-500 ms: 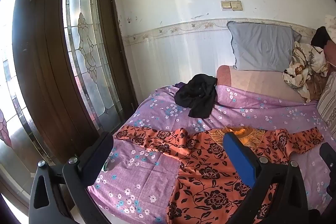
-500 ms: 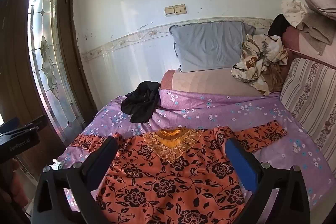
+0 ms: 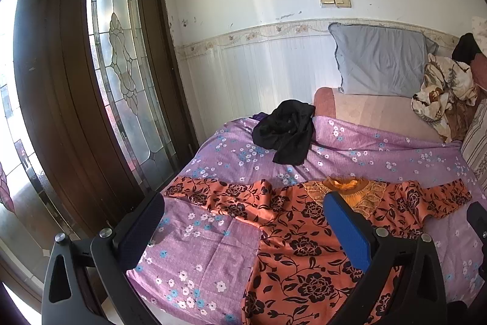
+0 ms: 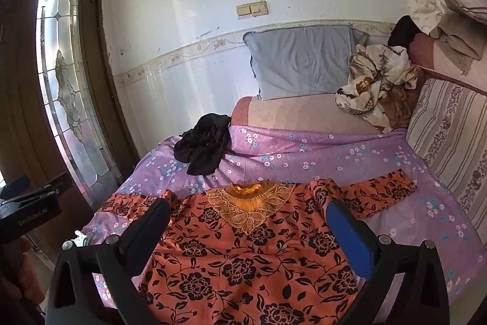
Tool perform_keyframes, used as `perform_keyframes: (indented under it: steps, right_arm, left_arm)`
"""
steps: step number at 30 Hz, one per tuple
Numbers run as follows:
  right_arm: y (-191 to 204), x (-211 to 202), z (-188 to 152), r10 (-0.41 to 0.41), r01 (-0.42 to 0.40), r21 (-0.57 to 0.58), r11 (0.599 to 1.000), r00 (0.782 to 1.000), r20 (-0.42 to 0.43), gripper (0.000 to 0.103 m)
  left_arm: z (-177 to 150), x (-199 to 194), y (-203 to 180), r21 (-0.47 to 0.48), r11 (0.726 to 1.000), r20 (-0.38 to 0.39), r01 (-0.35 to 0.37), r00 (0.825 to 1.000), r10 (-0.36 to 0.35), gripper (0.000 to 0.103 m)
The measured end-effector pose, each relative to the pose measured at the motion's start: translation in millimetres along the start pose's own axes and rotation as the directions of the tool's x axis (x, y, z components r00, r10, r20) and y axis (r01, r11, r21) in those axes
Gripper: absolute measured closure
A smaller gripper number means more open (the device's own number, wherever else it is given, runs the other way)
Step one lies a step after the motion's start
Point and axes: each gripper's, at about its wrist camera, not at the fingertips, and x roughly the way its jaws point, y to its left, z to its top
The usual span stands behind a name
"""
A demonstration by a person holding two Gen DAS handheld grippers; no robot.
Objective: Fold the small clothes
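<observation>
Both hand-held grippers, left (image 3: 243, 221) & right (image 4: 248, 229), jaws spread wide, empty, above orange floral top (image 4: 243, 258); top lies flat on purple bed sheet (image 4: 350, 154), sleeves out; black garment (image 4: 204, 145) crumpled beyond, prob. clothing.

The orange floral top (image 4: 243, 258) is smooth cloth with a faint sheen and lace-like neck trim, the purple bedsheet (image 4: 319, 154) matt cotton-like cloth, the door (image 3: 61, 111) dark wood around textured, possibly frosted glass.

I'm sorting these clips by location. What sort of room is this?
Most likely a bedroom in a home: a bed with a purple floral sheet, a grey pillow against the wall, and an orange floral top spread out on it.
</observation>
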Motion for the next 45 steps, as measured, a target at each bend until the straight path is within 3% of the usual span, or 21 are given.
perform_keyframes:
  steps: [9, 20, 26, 45]
  right_arm:
    - [0, 7, -1, -0.004, 0.004, 0.008, 1.0, 1.0, -0.014, 0.0]
    - [9, 0, -1, -0.007, 0.007, -0.006, 1.0, 1.0, 0.001, 0.0]
    - [15, -5, 0, -0.007, 0.007, -0.014, 1.0, 1.0, 0.004, 0.0]
    - [15, -3, 1, -0.006, 0.006, -0.009, 1.0, 1.0, -0.002, 0.0]
  left_arm:
    - [-5, 9, 3, -0.001, 1.0, -0.04, 0.007, 0.999, -0.007, 0.0]
    - [-6, 8, 3, -0.002, 1.0, -0.003, -0.004, 1.0, 0.004, 0.0]
    - [-6, 5, 10, -0.023, 1.0, -0.064, 0.013, 0.998, -0.015, 0.0]
    - [-8, 13, 13, -0.004, 1.0, -0.027, -0.004, 1.0, 0.003, 0.0]
